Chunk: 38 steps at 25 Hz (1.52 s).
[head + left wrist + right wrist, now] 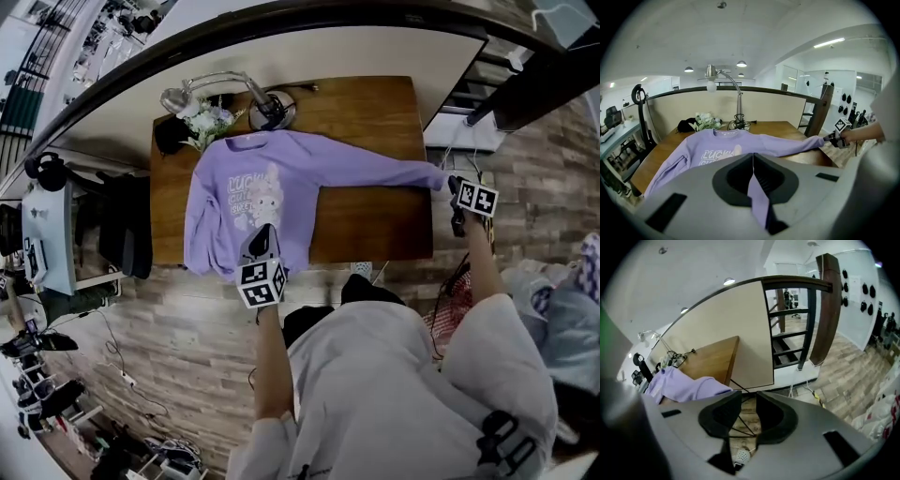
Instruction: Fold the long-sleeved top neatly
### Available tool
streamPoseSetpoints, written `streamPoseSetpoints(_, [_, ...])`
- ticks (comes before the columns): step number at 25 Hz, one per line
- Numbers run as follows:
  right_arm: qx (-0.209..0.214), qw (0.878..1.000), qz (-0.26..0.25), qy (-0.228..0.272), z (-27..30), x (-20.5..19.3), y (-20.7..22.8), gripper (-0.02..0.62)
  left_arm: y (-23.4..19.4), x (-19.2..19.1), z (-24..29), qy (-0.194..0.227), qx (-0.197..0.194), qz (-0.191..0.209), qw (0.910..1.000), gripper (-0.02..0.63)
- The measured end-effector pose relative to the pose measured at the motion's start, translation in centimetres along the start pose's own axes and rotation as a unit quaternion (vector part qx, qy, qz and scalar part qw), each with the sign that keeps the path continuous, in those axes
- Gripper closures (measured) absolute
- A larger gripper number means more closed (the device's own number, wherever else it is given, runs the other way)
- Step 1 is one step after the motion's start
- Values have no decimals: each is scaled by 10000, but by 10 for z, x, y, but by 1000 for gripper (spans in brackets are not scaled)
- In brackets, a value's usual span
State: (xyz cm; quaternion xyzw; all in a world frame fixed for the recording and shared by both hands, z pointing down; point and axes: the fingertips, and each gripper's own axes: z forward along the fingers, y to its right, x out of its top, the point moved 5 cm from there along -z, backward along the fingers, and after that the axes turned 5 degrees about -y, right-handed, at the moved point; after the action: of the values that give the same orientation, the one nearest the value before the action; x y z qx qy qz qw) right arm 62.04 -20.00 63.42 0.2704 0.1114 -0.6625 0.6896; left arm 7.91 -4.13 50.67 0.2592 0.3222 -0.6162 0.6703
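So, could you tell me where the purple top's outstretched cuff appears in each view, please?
Head view: cuff far right, by the right claw.
Left gripper view: right of centre.
Right gripper view: left of centre, above the claw.
Shared landmark: wooden table.

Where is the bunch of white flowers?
Find the brown wooden table with the purple long-sleeved top spread on it. Just beyond the top's collar lies a small bunch of white flowers. It sits between a black lump and a silver lamp base, the only pale, leafy thing there.
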Motion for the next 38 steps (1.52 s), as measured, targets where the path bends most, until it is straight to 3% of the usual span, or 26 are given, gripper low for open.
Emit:
streamPoseSetpoints(4, [-516, 9976, -195, 416, -23, 11, -3, 495, -16, -2, -2, 22, 68, -94, 9999, 581])
streamPoseSetpoints(8, [-272, 9916, -1043, 708, -35, 25, -58, 495, -38, -8, -3, 72, 82, -201, 9997, 581])
streamPoseSetpoints(17, [791, 9648, -2289, 1028, -45, -3, -283, 495, -138, -43, -32, 92, 89, -232, 9996, 581])
streamPoseSetpoints(28, [1900, 9356, -2857, 830, -31, -76, -569, 494, -327, -136, -73, -123, 438, -677, 9967, 581])
streamPoseSetpoints(34, [2492, 9054, -3403, 480, -25, -129, -691, 494, -368, -184, -73, -232, 240, -767, 9965, 578])
streamPoseSetpoints(38, [2737, 8910, -3616, 206, -21, -166, -744, 494, -364, -225, -71, -459, -122, -645, 9968, 577])
